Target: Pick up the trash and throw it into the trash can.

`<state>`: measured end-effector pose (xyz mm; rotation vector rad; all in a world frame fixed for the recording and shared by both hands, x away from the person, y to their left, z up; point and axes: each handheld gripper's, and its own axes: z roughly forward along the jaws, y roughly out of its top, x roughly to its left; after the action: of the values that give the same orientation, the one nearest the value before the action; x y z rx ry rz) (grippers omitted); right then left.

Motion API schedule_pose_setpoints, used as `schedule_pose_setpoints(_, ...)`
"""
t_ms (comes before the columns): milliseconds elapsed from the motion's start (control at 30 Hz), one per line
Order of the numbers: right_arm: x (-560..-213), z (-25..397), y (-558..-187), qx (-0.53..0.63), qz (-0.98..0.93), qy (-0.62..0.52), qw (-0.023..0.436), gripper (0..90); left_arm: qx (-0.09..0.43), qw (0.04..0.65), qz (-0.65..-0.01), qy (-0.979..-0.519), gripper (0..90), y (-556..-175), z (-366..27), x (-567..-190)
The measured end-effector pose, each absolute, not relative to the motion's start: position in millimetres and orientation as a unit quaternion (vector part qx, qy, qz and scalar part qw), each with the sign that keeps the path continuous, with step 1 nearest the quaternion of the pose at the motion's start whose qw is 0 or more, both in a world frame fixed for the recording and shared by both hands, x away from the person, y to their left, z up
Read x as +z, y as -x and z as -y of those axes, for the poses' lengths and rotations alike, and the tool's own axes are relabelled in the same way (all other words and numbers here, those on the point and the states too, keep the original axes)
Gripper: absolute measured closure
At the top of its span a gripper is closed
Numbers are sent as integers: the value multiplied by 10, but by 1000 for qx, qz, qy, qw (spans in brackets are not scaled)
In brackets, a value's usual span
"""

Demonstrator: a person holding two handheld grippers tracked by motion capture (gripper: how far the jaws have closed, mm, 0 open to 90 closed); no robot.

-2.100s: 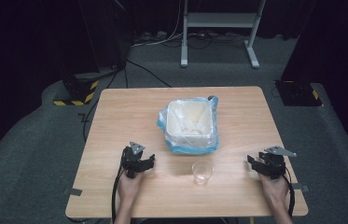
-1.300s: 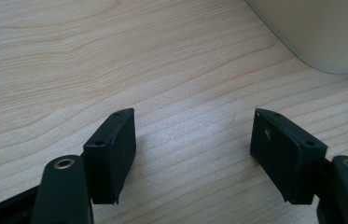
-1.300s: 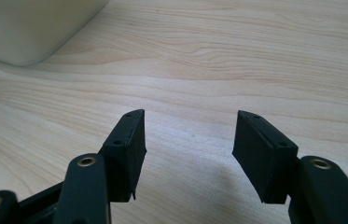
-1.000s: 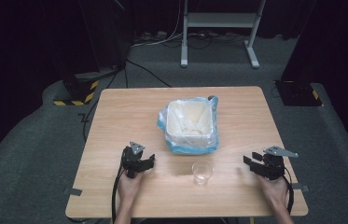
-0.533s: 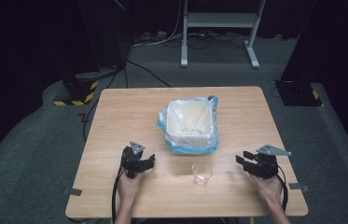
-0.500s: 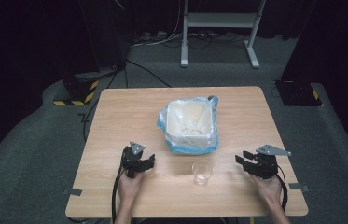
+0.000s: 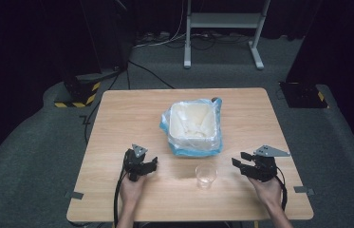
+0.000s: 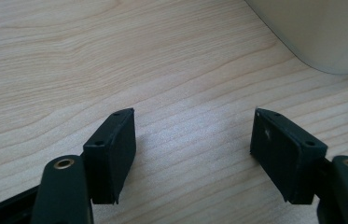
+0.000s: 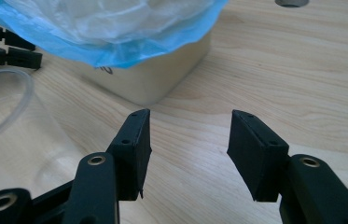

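A clear plastic cup (image 7: pixel 206 176) stands upright on the wooden table (image 7: pixel 127 114), near its front edge. Behind it sits a cream bin (image 7: pixel 193 126) lined with a blue-edged plastic bag (image 9: pixel 115 32). My right gripper (image 7: pixel 241 159) is open to the right of the cup, apart from it, nothing between its jaws. In the right gripper view the cup (image 9: pixel 8 135) is at the left and the bin's wall (image 9: pixel 162 79) ahead of the gripper (image 9: pixel 188 135). My left gripper (image 7: pixel 152 163) rests open left of the cup; its view shows the gripper (image 8: pixel 192 135) over bare wood, bin corner (image 8: pixel 321 32) at top right.
The table is ringed by grey carpet (image 7: pixel 37 156). A white stand's legs (image 7: pixel 222 33) and cables lie beyond the far edge, with dark equipment at both sides. A round hole (image 9: pixel 292 3) is in the tabletop behind the bin. Bare wood lies left and right of the bin.
My right gripper has moved left along the front of the table, closer to the cup. The left gripper, cup and bin have stayed put.
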<state>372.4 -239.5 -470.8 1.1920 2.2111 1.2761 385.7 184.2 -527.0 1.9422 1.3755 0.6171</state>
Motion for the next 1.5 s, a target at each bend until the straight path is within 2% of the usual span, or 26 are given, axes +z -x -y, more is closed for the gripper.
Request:
schedule_pose_setpoints(367, -4609, 2209, -3708, 456, -783, -393, 155, 476, 237, 335, -527, -744, 308, -3857, -1842, -5270)
schedule_pose_setpoints(1100, -4422, 1888, -3675, 485, -797, -342, 109, 507, 237, 335, -527, -744, 308, -3857, -1842, -5270)
schedule_pose_setpoints(1333, -4411, 1775, -3673, 485, -806, -327, 93, 536, 237, 335, -527, -744, 308, -3857, -1843, -5270)
schedule_pose_setpoints(1500, -4442, 1713, -3671, 481, -813, -317, 85, 613, 237, 335, -527, -744, 308, -3857, -1843, -5270)
